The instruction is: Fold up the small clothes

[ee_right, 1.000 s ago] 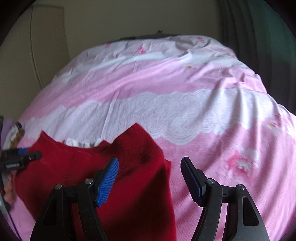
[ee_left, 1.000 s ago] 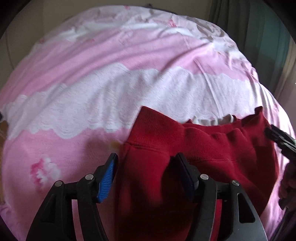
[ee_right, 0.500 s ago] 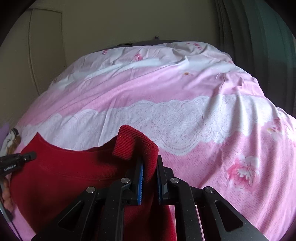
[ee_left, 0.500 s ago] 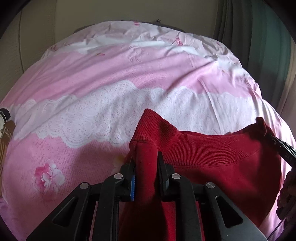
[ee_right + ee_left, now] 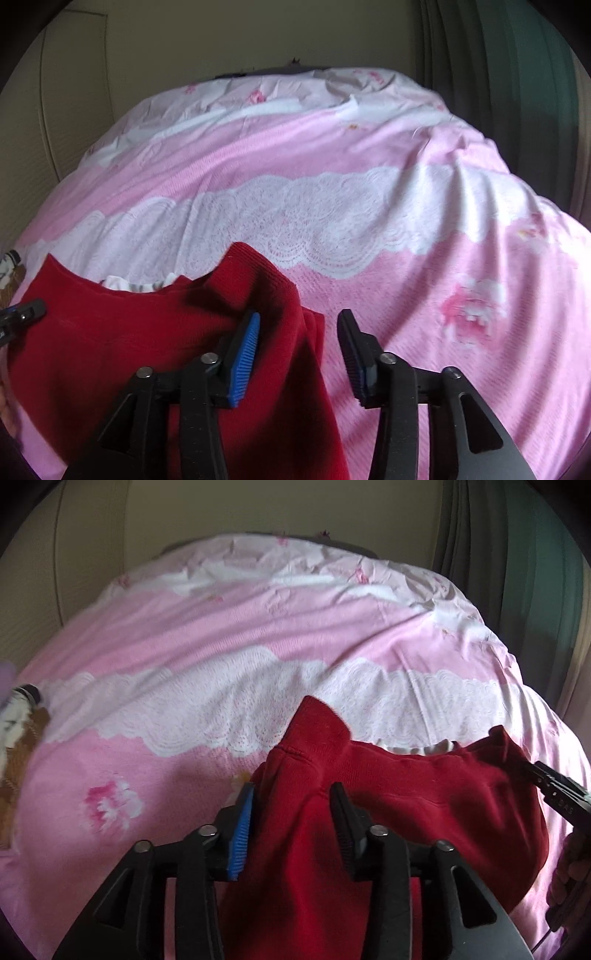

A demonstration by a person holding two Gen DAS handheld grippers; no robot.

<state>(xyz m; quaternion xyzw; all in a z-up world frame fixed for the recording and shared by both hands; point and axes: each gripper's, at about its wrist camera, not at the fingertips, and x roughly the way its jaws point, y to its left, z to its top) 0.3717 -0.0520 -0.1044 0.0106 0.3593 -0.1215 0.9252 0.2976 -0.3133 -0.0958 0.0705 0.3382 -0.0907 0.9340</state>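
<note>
1. On the near edge of the bed [image 5: 229, 635], the red garment [image 5: 436, 812] lies spread, its ribbed band toward the far end and a white lining peeking out at the middle.
2. The left tongs [image 5: 291, 816] straddle the garment's left corner; their jaws have just been opening, the cloth stands loose between the pads, so the grip reads as released.
3. The right tongs [image 5: 299, 347] sit at the right corner; their jaws have likewise just been opening, the cloth's edge lies between them against the blue pad [image 5: 243, 362], unpinched.
4. Both corners were probably set down together so the band lies straight, ready for a fold.
5. The corners stand up in soft peaks, so the cloth may need smoothing.
6. The bed wears a pink cover with a white lace-print band and flowers; a printed cushion [image 5: 18, 746] lies at its left edge.
7. A beige wall [image 5: 221, 37] stands beyond the far edge, green curtains [image 5: 517, 92] at the right.
</note>
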